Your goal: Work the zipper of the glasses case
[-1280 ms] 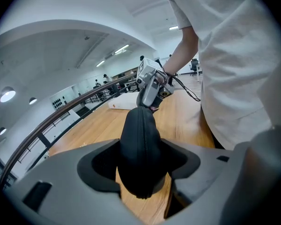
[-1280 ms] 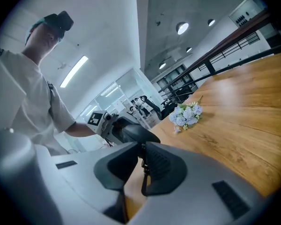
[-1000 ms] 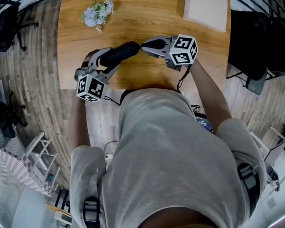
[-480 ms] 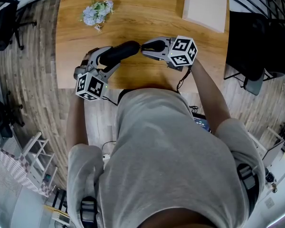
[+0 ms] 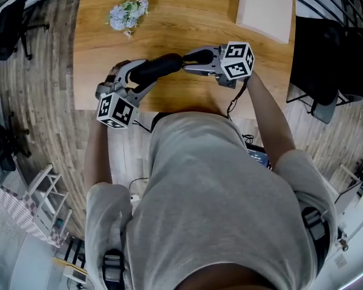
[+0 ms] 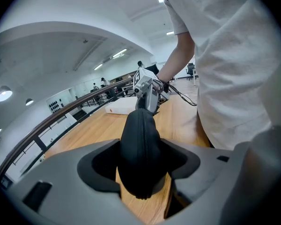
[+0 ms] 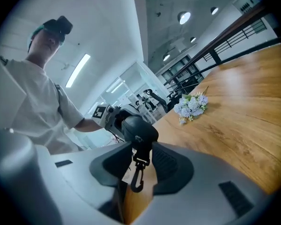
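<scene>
A black glasses case (image 5: 157, 67) is held above the wooden table (image 5: 187, 17), and my left gripper (image 5: 131, 77) is shut on its near end. In the left gripper view the case (image 6: 139, 144) fills the gap between both jaws, zipper seam facing up. My right gripper (image 5: 186, 61) is at the case's far end, and its jaws are opening. In the right gripper view the case's tip (image 7: 139, 128) sits just beyond the jaws. A small black clip (image 7: 137, 177) hangs from the tip in the gap, with neither pad pressing on it.
A bunch of pale blue flowers (image 5: 128, 14) lies at the table's far left. A white box (image 5: 265, 8) lies at the far right corner. A black chair (image 5: 327, 59) stands right of the table. The person's body covers the table's near edge.
The right gripper has shifted slightly to the right along the case's far end. The left gripper and the case have barely moved.
</scene>
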A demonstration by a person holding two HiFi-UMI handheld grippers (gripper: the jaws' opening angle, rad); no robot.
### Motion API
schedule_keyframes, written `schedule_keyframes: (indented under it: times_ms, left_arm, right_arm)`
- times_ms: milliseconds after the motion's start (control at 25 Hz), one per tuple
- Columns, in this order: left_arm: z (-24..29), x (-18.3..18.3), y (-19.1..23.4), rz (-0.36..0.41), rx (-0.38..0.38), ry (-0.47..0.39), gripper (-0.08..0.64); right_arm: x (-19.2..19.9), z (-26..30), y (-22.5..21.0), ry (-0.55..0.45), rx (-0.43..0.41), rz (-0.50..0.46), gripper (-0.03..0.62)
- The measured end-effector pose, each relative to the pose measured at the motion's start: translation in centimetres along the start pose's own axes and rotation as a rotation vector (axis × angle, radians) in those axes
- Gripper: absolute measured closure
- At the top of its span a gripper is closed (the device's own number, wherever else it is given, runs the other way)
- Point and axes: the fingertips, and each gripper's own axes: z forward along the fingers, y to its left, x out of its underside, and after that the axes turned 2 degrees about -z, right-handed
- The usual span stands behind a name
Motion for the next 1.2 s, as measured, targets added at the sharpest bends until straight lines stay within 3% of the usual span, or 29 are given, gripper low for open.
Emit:
schedule_keyframes:
  times_ms: [80,200,480,840,1200]
  left_arm:
    - [-0.1,0.1,0.1,-0.005,-0.005,0.0,0.278]
    - [-0.1,0.2,0.3,-0.016,-0.016,0.0,0.278]
    - [0.1,0.1,0.5,-0.041,-0.028,-0.012,0.278]
    - [1.1,0.7,0.7,-0.088,-0.042,0.014,0.278]
    - [3.1,2.6,-0.1,-0.149,-0.033,0.128,0.281]
  right_arm:
    - [-0.3,-0.1,0.1,-0.028,-0.012,0.016,0.455]
    - [-0.8,-0.5,-0.1,-0.072,-0.004,0.025,0.528]
    - [-1.3,-1.1,-0.2,-0.127,0.016,0.027,0.543]
    - [-1.2,-1.4,-1.2,-0.08,0.179,-0.1,0.551]
    - [0.4,-1.4,-2.1,0.116,0.417,-0.331,0.552]
